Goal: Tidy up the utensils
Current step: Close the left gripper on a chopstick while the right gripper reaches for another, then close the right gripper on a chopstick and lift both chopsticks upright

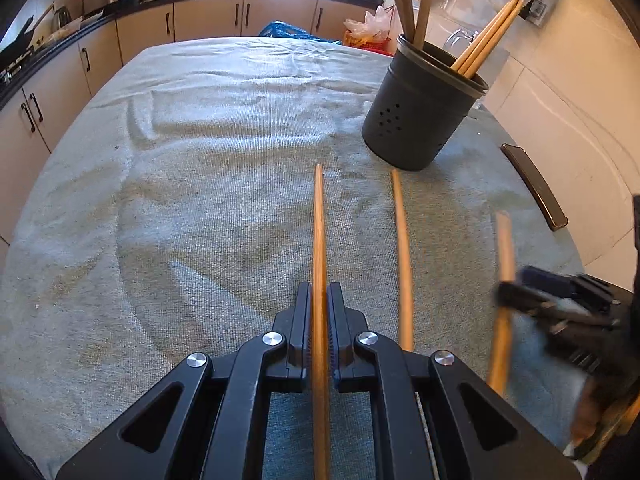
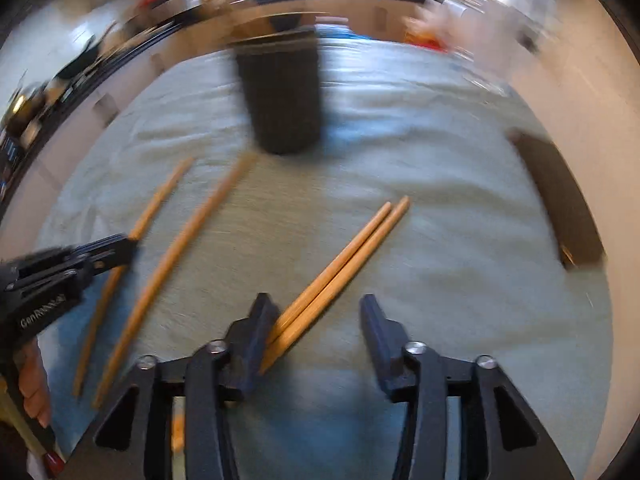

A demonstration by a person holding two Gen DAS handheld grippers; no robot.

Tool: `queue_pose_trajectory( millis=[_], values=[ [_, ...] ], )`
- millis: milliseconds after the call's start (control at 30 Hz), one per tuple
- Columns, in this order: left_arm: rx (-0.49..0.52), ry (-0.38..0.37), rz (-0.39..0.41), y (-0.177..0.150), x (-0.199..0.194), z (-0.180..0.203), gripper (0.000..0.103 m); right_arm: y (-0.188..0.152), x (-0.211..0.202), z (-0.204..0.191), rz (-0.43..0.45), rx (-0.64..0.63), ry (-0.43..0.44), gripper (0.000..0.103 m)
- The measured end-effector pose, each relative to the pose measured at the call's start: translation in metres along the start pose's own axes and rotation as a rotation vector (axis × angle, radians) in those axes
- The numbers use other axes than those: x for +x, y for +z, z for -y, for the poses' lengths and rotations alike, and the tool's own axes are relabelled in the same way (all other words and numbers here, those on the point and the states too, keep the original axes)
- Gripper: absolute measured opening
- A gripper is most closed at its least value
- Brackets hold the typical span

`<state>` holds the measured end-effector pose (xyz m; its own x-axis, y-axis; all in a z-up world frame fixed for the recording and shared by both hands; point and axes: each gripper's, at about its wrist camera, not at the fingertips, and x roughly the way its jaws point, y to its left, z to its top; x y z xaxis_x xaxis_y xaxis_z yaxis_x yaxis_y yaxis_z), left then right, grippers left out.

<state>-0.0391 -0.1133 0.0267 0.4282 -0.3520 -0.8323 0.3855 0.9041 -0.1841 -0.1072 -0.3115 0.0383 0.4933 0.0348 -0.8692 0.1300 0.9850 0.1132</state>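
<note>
My left gripper (image 1: 319, 300) is shut on a wooden chopstick (image 1: 319, 232) that points toward the dark utensil holder (image 1: 420, 108), which holds several wooden utensils. A second chopstick (image 1: 402, 256) lies on the cloth just right of it. In the blurred right wrist view my right gripper (image 2: 320, 316) is open over a pair of chopsticks (image 2: 344, 268) that touch its left finger (image 2: 256, 332). The left gripper (image 2: 120, 248), the chopstick it holds (image 2: 160, 196) and a loose chopstick (image 2: 176, 256) show at the left, and the holder (image 2: 284, 96) stands beyond. The right gripper (image 1: 504, 292) shows blurred at the right of the left wrist view.
A grey-green cloth (image 1: 200, 160) covers the table. A dark phone (image 1: 534, 186) lies near the table's right edge, also in the right wrist view (image 2: 560, 196). Kitchen cabinets (image 1: 200, 20) and a counter run behind and to the left. A tiled wall stands at the right.
</note>
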Motion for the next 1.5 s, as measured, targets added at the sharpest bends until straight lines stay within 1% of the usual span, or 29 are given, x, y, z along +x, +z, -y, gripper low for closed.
queue_pose_trajectory(
  millis=[67,133,233,300,367,433,533,600,733,800,1000,1033,1067,1100,1133,1167,1200,1267,1300,1333,1400,1500],
  values=[
    [0.009,0.011,0.008,-0.001,0.000,0.002,0.009,-0.010,-0.011,0.037,0.004,0.104,-0.013,0.058],
    [0.011,0.013,0.010,-0.001,0.000,0.003,0.008,-0.018,-0.026,0.069,0.022,0.179,-0.024,0.058],
    [0.006,0.009,0.007,-0.001,0.001,0.001,0.009,-0.025,-0.042,0.095,0.052,0.240,-0.023,0.058],
    [0.001,0.011,0.005,0.000,0.001,0.001,0.009,-0.022,-0.046,0.097,0.071,0.252,-0.019,0.058],
    [-0.003,0.015,0.002,0.000,0.001,0.002,0.009,-0.019,-0.050,0.092,0.087,0.239,0.000,0.058],
    [-0.014,0.019,-0.012,0.003,0.002,0.002,0.009,-0.014,-0.049,0.078,0.089,0.211,0.034,0.058],
    [-0.037,0.018,-0.052,0.012,0.007,-0.001,0.009,-0.008,-0.040,0.056,0.057,0.170,0.074,0.058],
    [-0.029,0.021,-0.086,0.023,0.013,-0.001,0.009,-0.006,-0.029,0.045,0.034,0.149,0.074,0.055],
    [-0.006,0.032,-0.129,0.037,0.022,0.002,0.009,-0.001,-0.012,0.032,-0.038,0.121,0.029,0.047],
    [0.000,0.032,-0.152,0.047,0.027,0.002,0.009,0.002,-0.004,0.032,-0.076,0.111,0.003,0.045],
    [0.018,0.034,-0.167,0.067,0.040,0.005,0.009,0.013,0.006,0.020,-0.119,0.051,-0.099,0.045],
    [0.015,0.032,-0.166,0.067,0.042,0.005,0.009,0.015,0.008,0.015,-0.117,0.033,-0.122,0.043],
    [0.011,0.030,-0.160,0.068,0.042,0.005,0.009,0.015,0.008,0.013,-0.113,0.029,-0.126,0.041],
    [0.013,0.027,-0.147,0.067,0.041,0.005,0.008,0.018,0.009,0.012,-0.107,0.030,-0.125,0.035],
    [0.023,0.032,-0.132,0.065,0.040,0.006,0.006,0.020,0.010,0.011,-0.102,0.034,-0.125,0.029],
    [0.031,0.036,-0.114,0.062,0.039,0.005,0.006,0.022,0.011,0.010,-0.092,0.038,-0.125,0.025],
    [0.033,0.034,-0.101,0.059,0.037,0.005,0.006,0.023,0.012,0.009,-0.082,0.037,-0.125,0.014],
    [0.018,0.032,-0.083,0.051,0.029,0.001,0.006,0.025,0.013,0.006,-0.064,0.032,-0.131,0.011],
    [0.009,0.031,-0.079,0.050,0.026,-0.001,0.006,0.027,0.015,0.004,-0.061,0.038,-0.120,0.009],
    [-0.001,0.025,-0.066,0.048,0.019,-0.003,0.006,0.027,0.013,0.006,-0.055,0.057,-0.083,0.007],
    [-0.002,0.025,-0.034,0.045,0.003,-0.004,0.006,0.028,0.011,0.008,-0.038,0.079,-0.050,0.007],
    [-0.004,0.013,0.021,0.041,-0.027,-0.004,0.006,0.027,-0.012,0.010,0.030,0.086,0.002,0.007]
  ],
)
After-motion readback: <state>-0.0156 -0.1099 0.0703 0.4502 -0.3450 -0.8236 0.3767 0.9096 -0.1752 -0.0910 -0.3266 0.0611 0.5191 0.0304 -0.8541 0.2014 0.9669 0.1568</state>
